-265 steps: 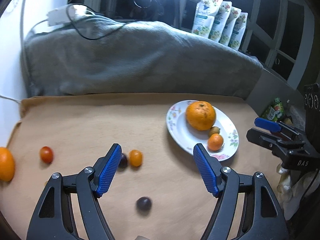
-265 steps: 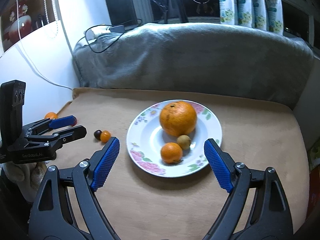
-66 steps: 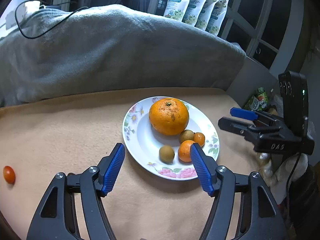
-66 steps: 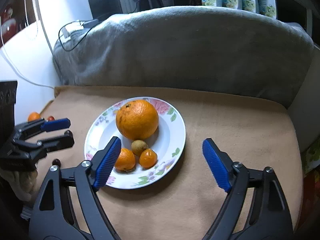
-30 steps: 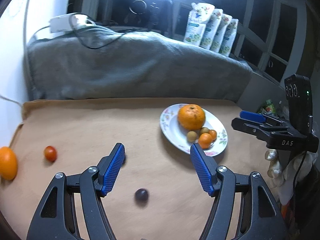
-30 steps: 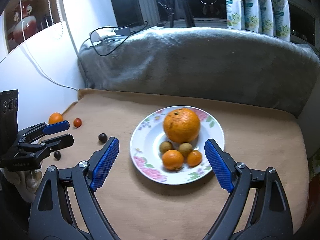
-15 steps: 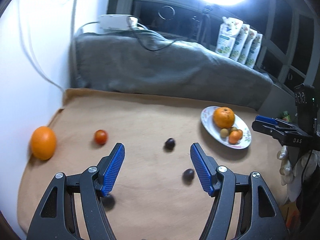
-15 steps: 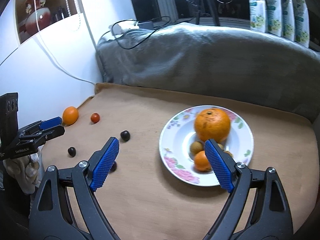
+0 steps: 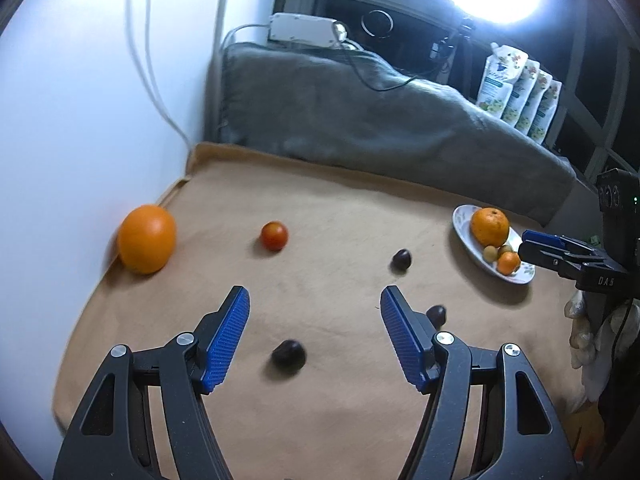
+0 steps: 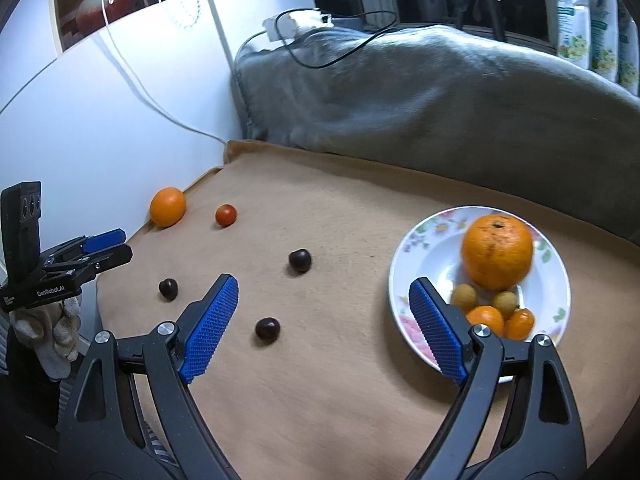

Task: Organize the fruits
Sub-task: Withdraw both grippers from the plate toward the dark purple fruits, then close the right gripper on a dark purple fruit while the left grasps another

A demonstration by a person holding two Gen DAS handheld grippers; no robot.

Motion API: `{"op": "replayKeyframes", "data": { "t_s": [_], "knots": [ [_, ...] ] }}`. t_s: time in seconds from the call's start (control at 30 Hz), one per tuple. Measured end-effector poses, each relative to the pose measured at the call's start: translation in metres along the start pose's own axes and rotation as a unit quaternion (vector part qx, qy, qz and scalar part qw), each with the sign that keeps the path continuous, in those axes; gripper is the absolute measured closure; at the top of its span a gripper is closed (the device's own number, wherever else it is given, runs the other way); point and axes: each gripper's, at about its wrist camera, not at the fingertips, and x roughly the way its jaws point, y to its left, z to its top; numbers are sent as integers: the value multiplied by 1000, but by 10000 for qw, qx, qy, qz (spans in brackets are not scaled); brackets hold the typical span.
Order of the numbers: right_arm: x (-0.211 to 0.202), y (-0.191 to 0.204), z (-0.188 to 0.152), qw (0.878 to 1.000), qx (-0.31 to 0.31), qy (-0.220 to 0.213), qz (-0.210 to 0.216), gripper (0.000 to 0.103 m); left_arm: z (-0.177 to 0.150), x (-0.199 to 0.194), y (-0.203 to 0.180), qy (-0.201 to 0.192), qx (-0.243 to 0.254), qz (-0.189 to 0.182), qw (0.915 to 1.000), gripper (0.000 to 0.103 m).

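Note:
A flowered plate (image 10: 412, 264) on the tan cloth holds a big orange (image 10: 497, 251) and several small fruits. Loose on the cloth lie an orange (image 9: 147, 238) by the wall, a red tomato (image 9: 274, 235) and three dark plums (image 9: 288, 353) (image 9: 401, 259) (image 9: 437, 314). My left gripper (image 9: 314, 338) is open with nothing between its fingers, hovering just over the nearest plum. My right gripper (image 10: 322, 330) is open and empty too, above the cloth between a plum (image 10: 267, 328) and the plate. The plate (image 9: 464, 236) sits far right in the left wrist view.
A grey blanket (image 10: 420, 96) is heaped along the back with cables and a white power strip (image 9: 304, 31) on it. A white wall (image 9: 80, 120) borders the cloth on the left. Refill pouches (image 9: 516, 88) stand at the window. A gloved hand (image 10: 52, 328) holds the left gripper.
Both views have swung left: the plate slid toward the right edge, the loose orange and tomato came further in. A dark plum now lies between my left fingers; both jaws kept their width.

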Motion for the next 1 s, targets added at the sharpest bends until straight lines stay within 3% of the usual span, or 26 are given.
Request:
{"op": "replayKeyframes", "data": {
  "t_s": [0.27, 0.37, 0.47, 0.67, 1.0],
  "knots": [
    [24, 19, -9, 9989, -234, 348, 185, 13, -22, 11, 16, 333, -196, -4, 9993, 35],
    [32, 29, -13, 9980, -394, 458, 207, 14, -28, 17, 15, 444, -199, -54, 9988, 43],
    [38, 36, -16, 9967, -519, 573, 244, 22, -34, 22, 16, 537, -222, -76, 9983, 48],
    [51, 42, -23, 9951, -592, 756, 247, 25, -41, 33, 13, 690, -178, -78, 9974, 51],
    [72, 43, -32, 9927, -585, 1037, 196, 42, -43, 47, 13, 825, -139, -38, 9965, 53]
  ]
}}
